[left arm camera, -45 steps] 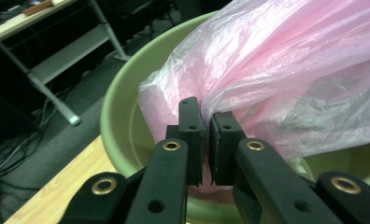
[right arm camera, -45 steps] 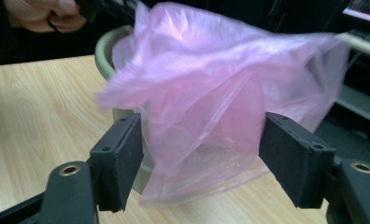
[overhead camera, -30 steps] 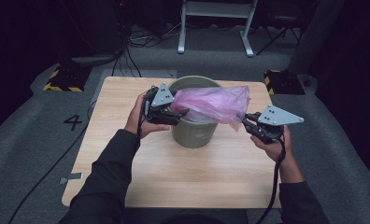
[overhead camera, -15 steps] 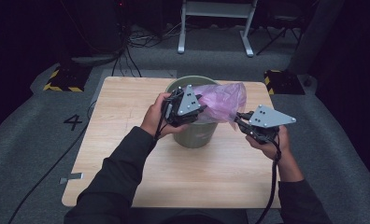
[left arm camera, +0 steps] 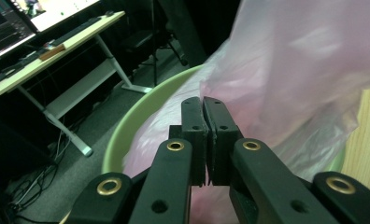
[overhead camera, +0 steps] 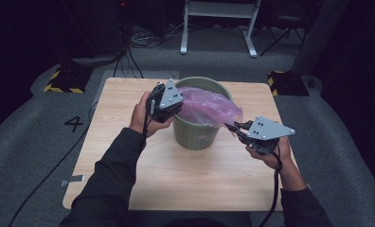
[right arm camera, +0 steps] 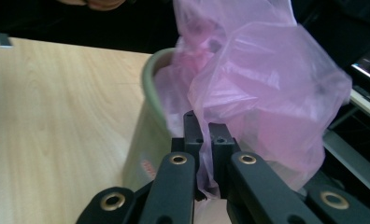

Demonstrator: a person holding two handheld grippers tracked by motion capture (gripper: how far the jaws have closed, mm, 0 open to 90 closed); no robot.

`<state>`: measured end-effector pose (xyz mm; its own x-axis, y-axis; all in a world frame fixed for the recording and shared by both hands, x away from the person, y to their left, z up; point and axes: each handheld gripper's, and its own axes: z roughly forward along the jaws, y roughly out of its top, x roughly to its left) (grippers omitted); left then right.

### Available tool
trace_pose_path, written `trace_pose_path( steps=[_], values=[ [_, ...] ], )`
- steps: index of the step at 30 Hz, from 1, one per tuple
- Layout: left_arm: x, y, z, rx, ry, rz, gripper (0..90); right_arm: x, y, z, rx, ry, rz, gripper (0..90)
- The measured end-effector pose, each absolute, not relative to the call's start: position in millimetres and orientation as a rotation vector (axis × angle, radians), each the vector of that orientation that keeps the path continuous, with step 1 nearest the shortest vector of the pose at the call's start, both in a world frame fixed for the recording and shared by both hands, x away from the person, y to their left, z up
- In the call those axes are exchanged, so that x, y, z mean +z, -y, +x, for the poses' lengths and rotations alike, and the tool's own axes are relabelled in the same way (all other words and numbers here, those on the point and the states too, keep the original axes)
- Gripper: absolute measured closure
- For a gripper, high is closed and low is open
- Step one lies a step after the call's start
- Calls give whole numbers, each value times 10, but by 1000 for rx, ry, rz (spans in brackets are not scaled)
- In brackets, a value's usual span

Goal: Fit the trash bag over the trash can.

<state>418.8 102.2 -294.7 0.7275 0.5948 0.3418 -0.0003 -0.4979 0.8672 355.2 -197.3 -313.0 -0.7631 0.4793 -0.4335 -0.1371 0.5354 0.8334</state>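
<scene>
A pale green round plastic bin [overhead camera: 195, 130] stands near the middle of the light wooden tabletop [overhead camera: 129, 161], and a thin translucent pink plastic bag [overhead camera: 209, 106] sits in its mouth, bunched up and spilling over the rim on the person's right.

The left hand-held gripper [overhead camera: 174, 106] is at the bin's left rim. Its jaws have just been closing and now stand pressed together; in the left gripper view [left arm camera: 204, 109] the pink film lies right against the tips, and a fold looks pinched there, though the seam is too narrow to be certain. The right hand-held gripper [overhead camera: 233, 128] is just beside the bin's right side, its jaws closed on a bunched edge of the bag, which the right gripper view [right arm camera: 204, 135] shows running down between them.

By my reading the lining is only begun: the bag is in the bin and gripped on both sides, but its mouth is not yet spread or folded over the rim.

The bin's inside and the bag's bottom are hidden by the crumpled film, and the red marking low on the bin's wall is unreadable.
</scene>
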Motion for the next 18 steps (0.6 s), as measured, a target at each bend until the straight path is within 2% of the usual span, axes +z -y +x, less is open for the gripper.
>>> trace_pose_path(
  steps=[8, 10, 12, 14, 18],
  values=[
    [-3043, -1340, 4047, 777, -485, 1965, 851, -3293, 1868, 3411, 1202, -2179, 200, 900],
    [-3059, -1341, 3916, 786, -452, 1963, 710, -3334, 1838, 3373, 1194, -2195, 180, 900],
    [-3048, -1323, 3773, 743, -449, 1959, 487, -3362, 1813, 3355, 1185, -2203, 168, 900],
    [-3056, -1303, 3611, 701, -437, 1932, 355, -3393, 1788, 3352, 1187, -2212, 169, 900],
    [-3145, -1218, 3393, 658, -384, 1928, 242, -3482, 1743, 3329, 1161, -2226, 160, 900]
  ],
)
